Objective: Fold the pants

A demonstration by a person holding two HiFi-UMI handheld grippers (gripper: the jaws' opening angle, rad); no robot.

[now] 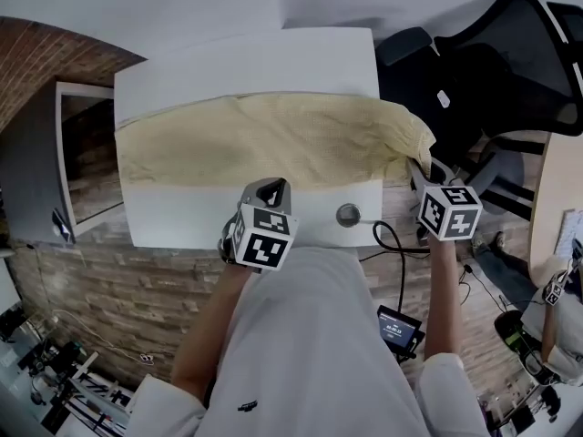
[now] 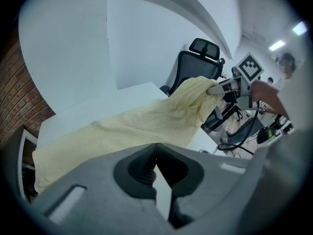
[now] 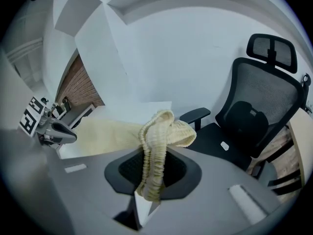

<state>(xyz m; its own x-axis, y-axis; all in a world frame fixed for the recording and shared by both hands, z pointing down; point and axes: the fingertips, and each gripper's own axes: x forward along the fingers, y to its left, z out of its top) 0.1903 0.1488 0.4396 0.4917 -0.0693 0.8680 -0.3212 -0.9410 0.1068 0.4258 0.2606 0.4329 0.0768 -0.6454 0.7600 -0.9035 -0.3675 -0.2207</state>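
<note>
The right gripper point(image 1: 417, 169) is pinching the gathered elastic end of the pants point(image 1: 264, 139), which are stretching leftward along the table point(image 1: 182, 217), while the left gripper point(image 1: 270, 188) is hovering closed on nothing at mid-length.

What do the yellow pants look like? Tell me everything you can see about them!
The pants are pale yellow, of thin cloth with what looks like a fine checked weave. They lie long and mostly flat across the white table, a little wrinkled. Their right end is bunched and raised at the table's right edge, where the right gripper is shut on a gathered, stretchy-looking band. The rest lies on the tabletop. The left gripper does not touch them.
</note>
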